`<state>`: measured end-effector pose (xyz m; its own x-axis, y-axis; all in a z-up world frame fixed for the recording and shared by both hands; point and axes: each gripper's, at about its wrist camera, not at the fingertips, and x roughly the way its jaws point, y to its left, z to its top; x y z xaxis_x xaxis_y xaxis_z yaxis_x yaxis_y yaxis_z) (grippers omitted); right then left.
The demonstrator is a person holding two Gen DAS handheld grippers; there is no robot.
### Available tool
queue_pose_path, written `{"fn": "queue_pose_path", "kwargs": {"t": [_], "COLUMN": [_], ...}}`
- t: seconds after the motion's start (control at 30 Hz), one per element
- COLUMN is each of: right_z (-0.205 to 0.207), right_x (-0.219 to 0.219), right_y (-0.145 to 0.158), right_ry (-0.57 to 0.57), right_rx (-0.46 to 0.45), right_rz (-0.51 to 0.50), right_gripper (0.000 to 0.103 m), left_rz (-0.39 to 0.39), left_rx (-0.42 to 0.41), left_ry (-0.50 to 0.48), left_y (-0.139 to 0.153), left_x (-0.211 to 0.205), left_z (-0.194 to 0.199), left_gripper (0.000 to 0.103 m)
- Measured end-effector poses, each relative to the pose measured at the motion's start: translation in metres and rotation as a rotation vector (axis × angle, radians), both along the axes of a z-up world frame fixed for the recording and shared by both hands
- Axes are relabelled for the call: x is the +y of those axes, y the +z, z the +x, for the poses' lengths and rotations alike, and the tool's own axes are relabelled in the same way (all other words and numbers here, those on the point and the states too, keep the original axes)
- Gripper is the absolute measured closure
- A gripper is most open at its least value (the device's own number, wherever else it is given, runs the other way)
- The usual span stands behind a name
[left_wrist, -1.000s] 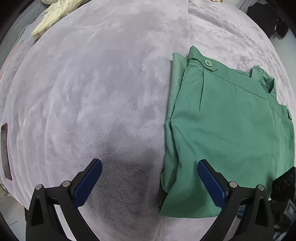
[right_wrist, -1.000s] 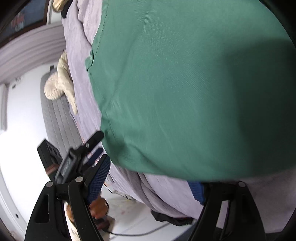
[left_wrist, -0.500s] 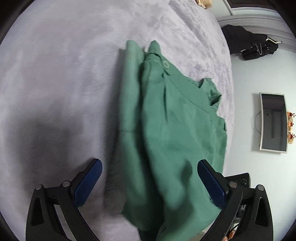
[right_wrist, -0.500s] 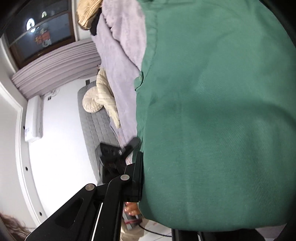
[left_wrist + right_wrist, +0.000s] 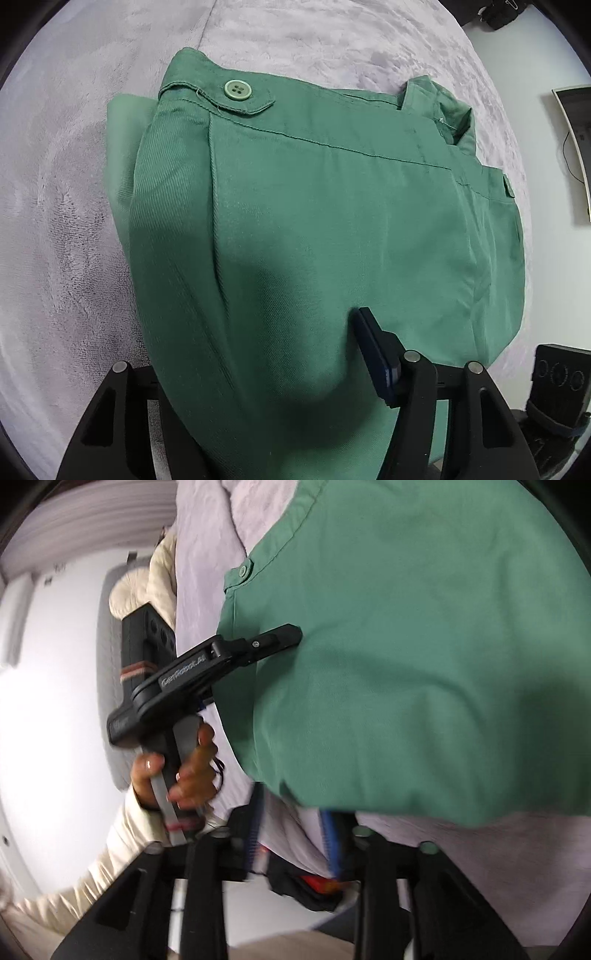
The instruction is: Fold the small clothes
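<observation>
Left tongs: jaws have just been closing, with a thick fold of the green shorts bunched between them. The right blue pad lies against the cloth; the left pad is hidden under the fabric, so I cannot tell whether the fold is actually clamped.

Right tongs: jaws have just been opening and stand apart. The blurred edge of the bed passes between them, pads not pressing on it. The shorts' hem hangs just above the tips.

From the right wrist view, the left tongs reach in from the side, tip against the shorts near the waistband, held by a hand in a cream sleeve.

Shorts: folded, lying on the lilac plush blanket covering the bed. Waistband with pale green button on the far side. A cream garment lies further along the bed.
</observation>
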<state>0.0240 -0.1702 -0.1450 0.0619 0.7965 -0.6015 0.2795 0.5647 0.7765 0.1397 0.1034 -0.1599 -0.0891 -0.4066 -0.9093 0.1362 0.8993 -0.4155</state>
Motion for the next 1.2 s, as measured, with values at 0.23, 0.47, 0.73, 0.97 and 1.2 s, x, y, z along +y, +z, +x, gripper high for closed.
{"fn": "queue_pose_path", "kwargs": {"t": [0.23, 0.47, 0.73, 0.97, 1.2], "right_z": [0.015, 0.049, 0.053, 0.045, 0.038], "right_x": [-0.066, -0.093, -0.08, -0.09, -0.108], "right_y": [0.037, 0.031, -0.028, -0.042, -0.051], "right_ry": [-0.016, -0.067, 0.054, 0.016, -0.055], "right_rx": [-0.102, -0.146, -0.112, -0.139, -0.125], "right_rz": [-0.136, -0.313, -0.448, -0.415, -0.278], "right_gripper": [0.044, 0.085, 0.098, 0.1, 0.1], "left_rz": [0.038, 0.077, 0.088, -0.06, -0.216], "left_rx": [-0.005, -0.002, -0.045, -0.168, -0.268], "left_ry": [0.002, 0.021, 0.067, 0.09, -0.06], "left_y": [-0.005, -0.011, -0.008, 0.063, 0.138], "left_x": [-0.004, -0.027, -0.026, -0.051, -0.156], "left_z": [-0.001, 0.001, 0.0, -0.001, -0.001], "left_gripper": [0.038, 0.038, 0.077, 0.086, 0.092]}}
